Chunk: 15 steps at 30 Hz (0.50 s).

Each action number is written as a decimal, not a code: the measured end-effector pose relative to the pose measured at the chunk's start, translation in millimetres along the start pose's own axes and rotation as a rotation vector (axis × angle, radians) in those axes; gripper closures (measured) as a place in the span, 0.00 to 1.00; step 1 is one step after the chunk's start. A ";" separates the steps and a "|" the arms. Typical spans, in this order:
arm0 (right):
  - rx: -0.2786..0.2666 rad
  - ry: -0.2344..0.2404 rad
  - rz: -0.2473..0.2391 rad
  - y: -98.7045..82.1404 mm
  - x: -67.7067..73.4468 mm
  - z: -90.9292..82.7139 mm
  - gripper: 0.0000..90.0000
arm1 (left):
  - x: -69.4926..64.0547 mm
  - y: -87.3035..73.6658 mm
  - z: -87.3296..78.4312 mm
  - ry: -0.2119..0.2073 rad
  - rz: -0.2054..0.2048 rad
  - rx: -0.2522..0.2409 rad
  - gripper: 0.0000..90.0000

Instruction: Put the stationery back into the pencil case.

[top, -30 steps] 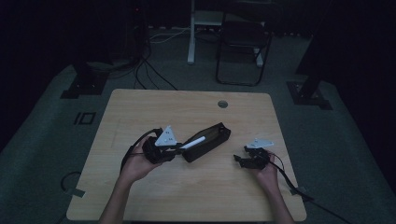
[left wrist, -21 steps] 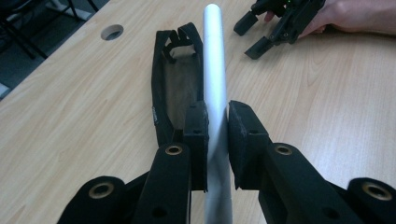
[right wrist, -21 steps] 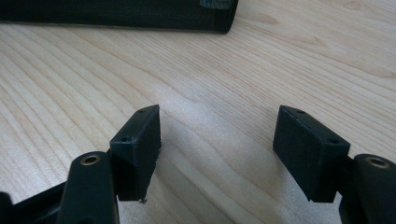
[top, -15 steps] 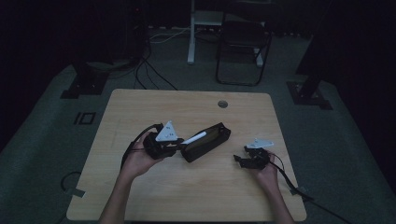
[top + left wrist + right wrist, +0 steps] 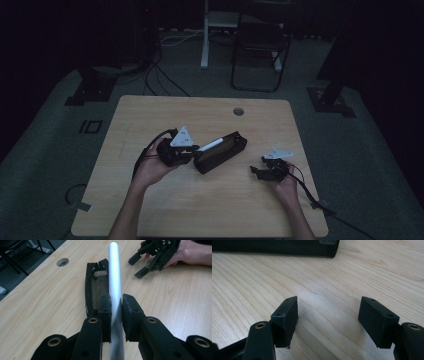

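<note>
Nearest the person, the right gripper (image 5: pixel 261 171) rests low over the wooden table (image 5: pixel 150 115) at the right, its jaws spread wide with nothing between them. Left of it and slightly farther, the left gripper (image 5: pixel 116 305) has its pads pressed on a silver pen (image 5: pixel 114 277), which points out over the open black case (image 5: pixel 220 152) lying mid-table, just beside it.

A fixed high camera looks forward and down over the whole pale wooden bench (image 5: pixel 150 120). Each gripper camera sits low and close, looking along its black jaws. All three views share the long black fabric case (image 5: pixel 222 151).
</note>
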State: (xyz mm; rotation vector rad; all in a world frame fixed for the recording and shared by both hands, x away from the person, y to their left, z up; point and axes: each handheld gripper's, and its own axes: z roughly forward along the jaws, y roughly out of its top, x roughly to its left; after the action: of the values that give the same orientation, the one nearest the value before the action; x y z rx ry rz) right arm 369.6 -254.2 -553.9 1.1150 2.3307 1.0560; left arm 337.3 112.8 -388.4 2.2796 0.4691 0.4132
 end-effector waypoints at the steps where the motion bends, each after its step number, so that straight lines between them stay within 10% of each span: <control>1: 0.000 0.000 0.000 0.0 0.0 0.0 0.36 | 0.5 0.0 0.3 0.001 -0.001 0.002 0.87; 15: 0.000 0.000 -0.001 0.0 0.0 0.0 0.36 | 5.1 1.6 8.1 -0.001 -0.019 0.005 0.87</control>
State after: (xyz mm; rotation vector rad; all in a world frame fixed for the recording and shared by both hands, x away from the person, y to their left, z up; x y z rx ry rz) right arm 369.6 -254.2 -553.9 1.1142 2.3313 1.0560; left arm 345.6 109.0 -391.8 2.2783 0.4916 0.4019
